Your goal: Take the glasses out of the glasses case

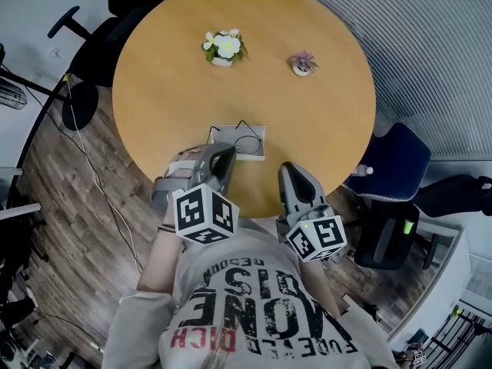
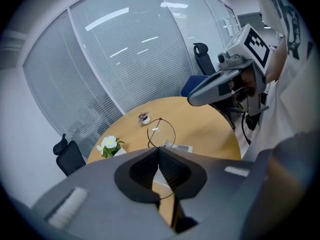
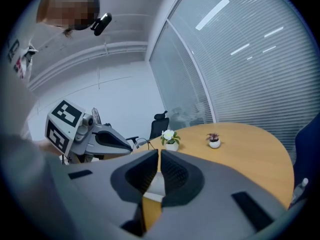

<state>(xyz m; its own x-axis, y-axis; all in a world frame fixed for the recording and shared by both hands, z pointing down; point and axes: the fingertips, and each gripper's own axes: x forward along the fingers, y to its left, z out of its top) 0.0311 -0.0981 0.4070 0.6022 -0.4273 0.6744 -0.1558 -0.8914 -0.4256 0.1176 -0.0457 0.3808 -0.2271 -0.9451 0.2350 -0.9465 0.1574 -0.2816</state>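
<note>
A round wooden table [image 1: 307, 121] fills the head view. At its near edge lies the white glasses case [image 1: 257, 151]. Over it, the left gripper [image 1: 228, 156] is pinched tight on the thin wire glasses [image 2: 161, 132], one round lens standing above its tips. The right gripper [image 1: 288, 171], beside it, is closed on nothing. Two small potted plants [image 1: 224, 46] sit farther back.

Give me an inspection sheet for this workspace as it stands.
Surface: round wooden table.
Job's things: glasses case at the table's near edge; glasses pinched by their thin wire frame.
Clutter: white flower pot; small purple plant.
Grippers: left gripper shut on the glasses; right gripper shut, empty.
Cables: thin cable across the wooden floor.
Surroundings: blue chair, black chair, walls with blinds.
</note>
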